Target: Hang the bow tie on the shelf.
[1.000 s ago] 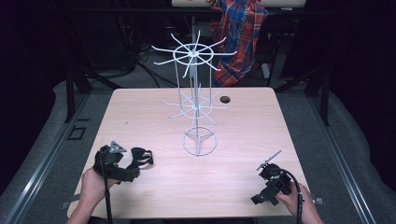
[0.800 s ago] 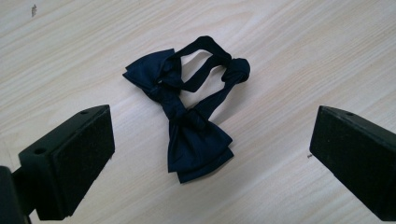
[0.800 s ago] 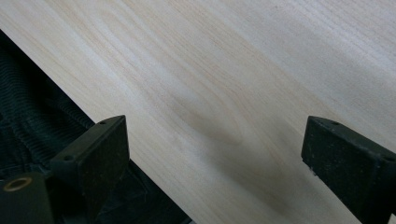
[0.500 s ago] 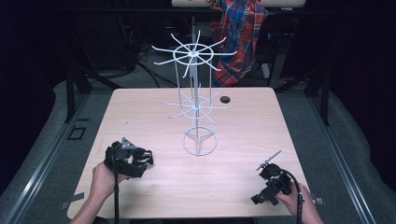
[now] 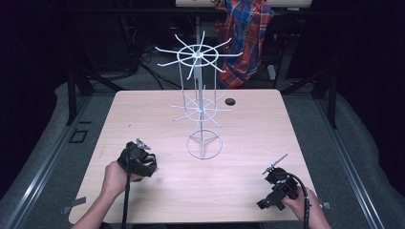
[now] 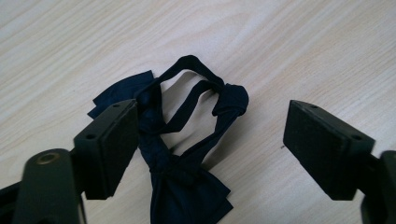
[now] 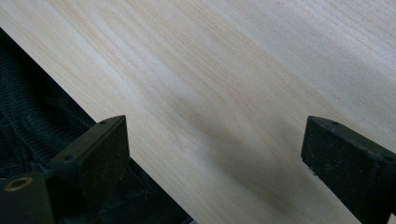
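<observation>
Navy bow tie [image 6: 187, 154] lying flat on wooden worktop [image 5: 248, 143], straddled by left tongs [image 6: 205, 140], just closing yet not pinching it, poised to lift toward wire rack [image 5: 200, 107]. Right tongs [image 7: 215, 158] spread, idle.

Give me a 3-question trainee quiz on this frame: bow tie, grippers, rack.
1. True or false: the left gripper has its jaws clamped tight on the dark bow tie.
2. What stands at the middle of the table?
A. a white wire rack
B. a glass jar
C. a cardboard box
3. What lies between the jaws of the right gripper?

Key:
1. False. The jaws have just been closing, but the right one is still clear of the tie.
2. A, the white wire rack.
3. Bare tabletop.
</observation>
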`<state>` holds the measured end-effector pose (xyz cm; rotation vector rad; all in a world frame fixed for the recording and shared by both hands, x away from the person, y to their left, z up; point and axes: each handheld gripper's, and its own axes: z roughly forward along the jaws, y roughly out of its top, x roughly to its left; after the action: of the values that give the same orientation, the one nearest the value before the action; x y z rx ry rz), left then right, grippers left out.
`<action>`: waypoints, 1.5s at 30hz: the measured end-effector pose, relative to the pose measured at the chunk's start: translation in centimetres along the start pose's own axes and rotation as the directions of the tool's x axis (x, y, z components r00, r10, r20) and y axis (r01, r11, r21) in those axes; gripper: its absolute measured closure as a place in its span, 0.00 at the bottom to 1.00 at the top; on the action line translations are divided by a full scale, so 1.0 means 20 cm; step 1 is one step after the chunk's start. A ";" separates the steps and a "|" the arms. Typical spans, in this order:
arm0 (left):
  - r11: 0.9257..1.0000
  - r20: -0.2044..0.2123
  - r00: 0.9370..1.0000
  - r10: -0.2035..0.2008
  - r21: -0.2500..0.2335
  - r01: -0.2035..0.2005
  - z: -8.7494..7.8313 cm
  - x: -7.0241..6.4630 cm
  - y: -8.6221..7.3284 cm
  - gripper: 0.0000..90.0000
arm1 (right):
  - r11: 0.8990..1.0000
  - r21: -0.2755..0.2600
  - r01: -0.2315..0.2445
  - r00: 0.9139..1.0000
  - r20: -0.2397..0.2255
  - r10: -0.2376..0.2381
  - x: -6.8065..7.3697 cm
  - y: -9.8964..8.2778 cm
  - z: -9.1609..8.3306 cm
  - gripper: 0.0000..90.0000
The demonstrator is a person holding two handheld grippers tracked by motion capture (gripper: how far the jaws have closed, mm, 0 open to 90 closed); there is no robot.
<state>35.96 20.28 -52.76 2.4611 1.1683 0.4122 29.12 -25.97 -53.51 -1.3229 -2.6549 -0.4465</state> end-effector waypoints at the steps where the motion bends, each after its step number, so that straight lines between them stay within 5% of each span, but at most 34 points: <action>1: 1.000 0.001 1.000 0.003 0.003 -0.003 0.01 0.00 0.00 0.24 | 1.000 0.004 0.004 1.000 0.004 -0.004 0.00 0.00 0.00 0.08; 10: 0.999 0.023 0.999 0.029 0.037 -0.030 0.06 -0.01 0.04 0.42 | 1.000 -0.022 -0.021 1.000 0.009 0.021 0.01 -0.01 0.01 0.08; 12: 0.999 0.021 0.999 0.027 0.041 -0.028 0.08 -0.01 0.04 0.46 | 0.999 0.038 0.028 0.999 0.019 -0.029 -0.01 0.01 -0.01 0.08; 16: 0.998 0.052 0.998 0.020 0.055 -0.023 0.11 -0.01 0.06 0.53 | 0.999 -0.030 -0.029 1.000 0.005 0.029 0.01 -0.01 0.01 0.08; 21: 0.995 0.069 0.997 0.029 0.092 -0.035 0.14 -0.01 0.07 0.65 | 0.999 0.028 0.017 1.000 0.019 -0.017 0.00 0.00 0.00 0.08; 27: 0.993 0.073 0.997 0.039 0.105 -0.046 0.15 -0.02 0.06 0.78 | 0.999 0.035 0.013 1.000 0.024 -0.014 0.00 0.00 0.00 0.08; 29: 0.994 0.077 0.996 0.037 0.103 -0.045 0.15 -0.01 0.06 0.84 | 1.000 -0.004 -0.016 1.000 0.013 0.017 0.01 -0.01 0.01 0.09; 32: 0.993 0.084 0.996 0.041 0.104 -0.050 0.15 -0.01 0.06 0.89 | 1.000 0.017 0.003 1.000 0.024 -0.004 0.00 0.00 0.00 0.09; 45: 0.999 0.117 0.993 -0.021 -0.035 0.025 0.00 0.07 0.04 0.92 | 1.000 0.009 0.000 1.000 0.023 -0.001 0.00 -0.01 -0.01 0.09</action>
<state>37.42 20.85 -52.24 2.4031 1.1302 0.2770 29.03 -26.08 -53.37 -1.3333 -2.6730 -0.4215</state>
